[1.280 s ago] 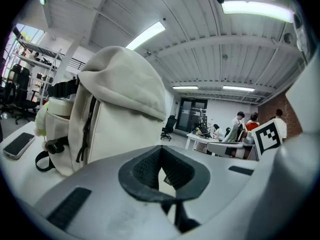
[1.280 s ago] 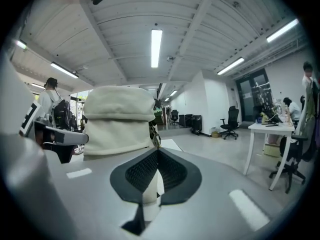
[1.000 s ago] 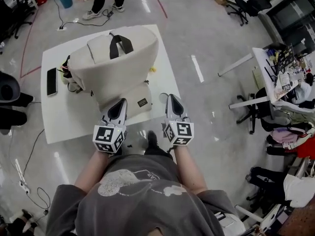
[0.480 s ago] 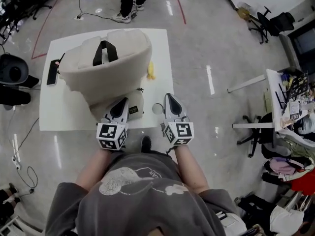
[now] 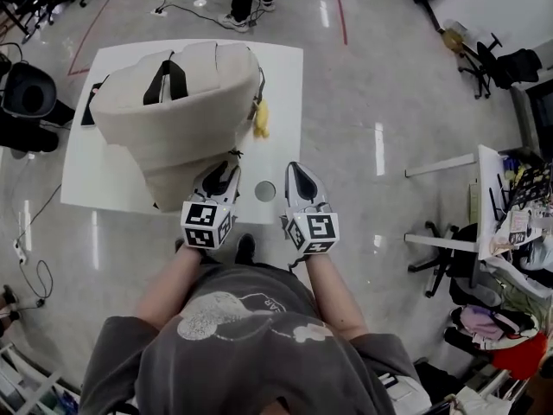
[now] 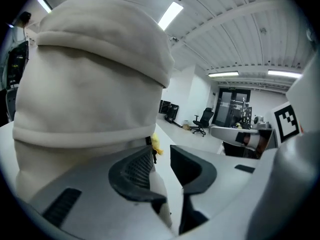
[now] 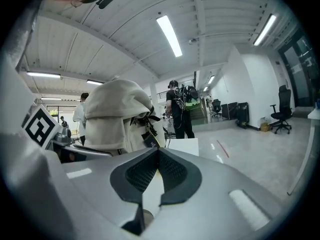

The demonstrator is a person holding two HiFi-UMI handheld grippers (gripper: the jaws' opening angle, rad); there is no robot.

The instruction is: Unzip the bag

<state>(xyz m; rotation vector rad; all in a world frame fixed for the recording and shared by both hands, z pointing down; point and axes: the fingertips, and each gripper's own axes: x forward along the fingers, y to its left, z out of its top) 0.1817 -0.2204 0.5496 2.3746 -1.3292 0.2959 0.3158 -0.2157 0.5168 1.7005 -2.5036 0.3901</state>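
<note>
I hardly see the zipper on the soft, rounded cream bag (image 5: 173, 111), upper left. My left gripper (image 5: 226, 173) has just been opening its jaws, nothing between them; the right gripper (image 5: 296, 173) has its jaws together.

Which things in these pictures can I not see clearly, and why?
- Zipper of the bag: head view, lost in the cloth folds.
- Yellow thing beside the bag: head view, too small to name.
- Grey round spot on the table: head view, too small; hole or lid unclear.
</note>
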